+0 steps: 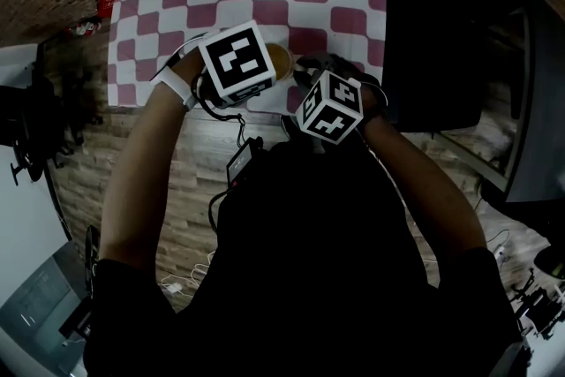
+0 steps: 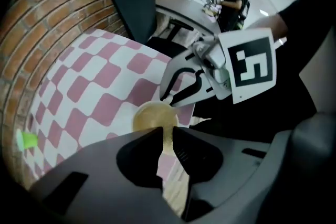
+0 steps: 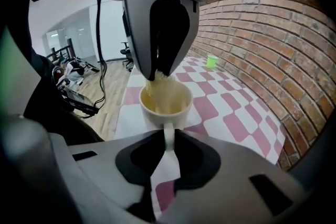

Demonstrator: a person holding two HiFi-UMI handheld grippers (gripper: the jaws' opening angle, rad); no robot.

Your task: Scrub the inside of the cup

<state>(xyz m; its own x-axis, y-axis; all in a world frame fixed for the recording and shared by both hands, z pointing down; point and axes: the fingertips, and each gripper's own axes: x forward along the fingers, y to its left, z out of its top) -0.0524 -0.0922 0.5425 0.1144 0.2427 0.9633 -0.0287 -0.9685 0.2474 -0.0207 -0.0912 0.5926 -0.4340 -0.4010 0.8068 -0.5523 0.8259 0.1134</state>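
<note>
Cup (image 3: 165, 105): cream-white, one loop handle, upright, at the near edge of the pink-and-white checked tablecloth (image 3: 231, 113). The handle faces the right gripper (image 3: 167, 140) and is pinched between its jaws. Yellow scrubber (image 3: 156, 84): soft, sponge or cloth, can't tell which. It's clamped in the left gripper (image 2: 167, 132) and hangs straight down through the cup's mouth, lower end inside the cup.

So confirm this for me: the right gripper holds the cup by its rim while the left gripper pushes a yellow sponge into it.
Not the rim: the right gripper view shows the right gripper clamped on the handle of the cup. The left gripper does push the yellow sponge into the cup.
</note>
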